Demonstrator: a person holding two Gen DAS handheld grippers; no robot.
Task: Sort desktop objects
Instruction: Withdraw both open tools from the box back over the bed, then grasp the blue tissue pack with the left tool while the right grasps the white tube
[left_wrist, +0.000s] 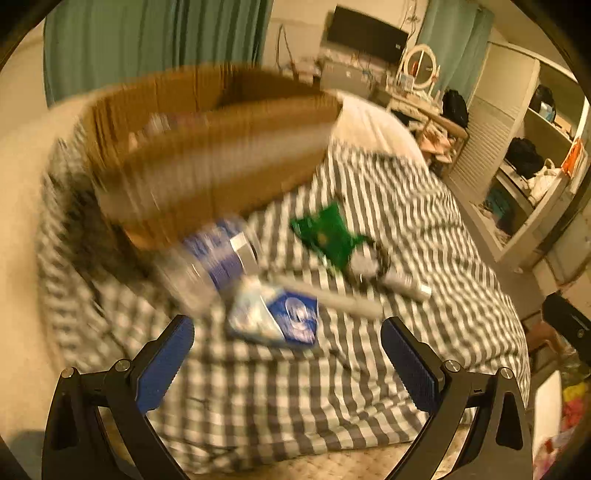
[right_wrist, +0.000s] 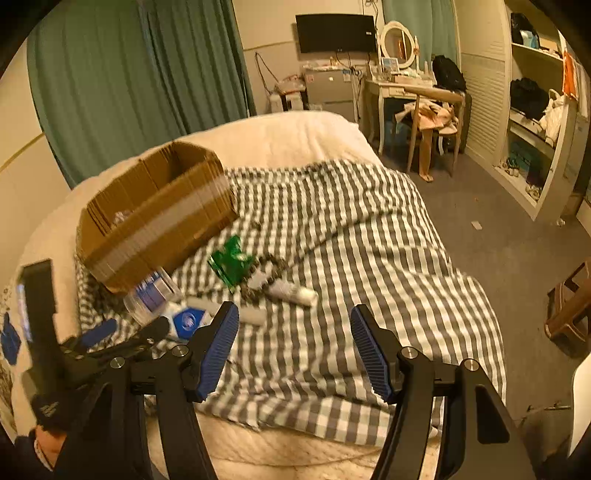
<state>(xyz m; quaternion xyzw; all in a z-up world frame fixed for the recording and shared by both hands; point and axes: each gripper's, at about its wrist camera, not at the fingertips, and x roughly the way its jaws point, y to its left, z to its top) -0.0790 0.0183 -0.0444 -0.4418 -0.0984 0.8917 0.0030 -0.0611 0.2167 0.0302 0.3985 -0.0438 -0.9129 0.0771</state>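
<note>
1. Left tongs (left_wrist: 286, 334) are spreading wide with nothing between the blue pads, hanging low over the checked blanket (left_wrist: 406, 206) just short of the pile of things; the left view is smeared with motion blur.
2. Right tongs (right_wrist: 290, 332) are also gaping wide and carrying nothing, sitting higher and further back over the bed, with the left tongs (right_wrist: 122, 338) showing at their lower left in a gloved hand (right_wrist: 48, 406).
3. One cardboard box (right_wrist: 155, 218) is standing open on the blanket, tilted, something pale inside it that I cannot make out.
4. Just in front of it, one clear bottle with a blue label (left_wrist: 212, 258) is lying on its side, touching one blue-and-white packet (left_wrist: 277, 317).
5. One green packet (left_wrist: 327, 230) and one white tube (right_wrist: 291, 293) are lying beside them.
6. One long white stick-like item (left_wrist: 332, 295) is crossing between.
</note>
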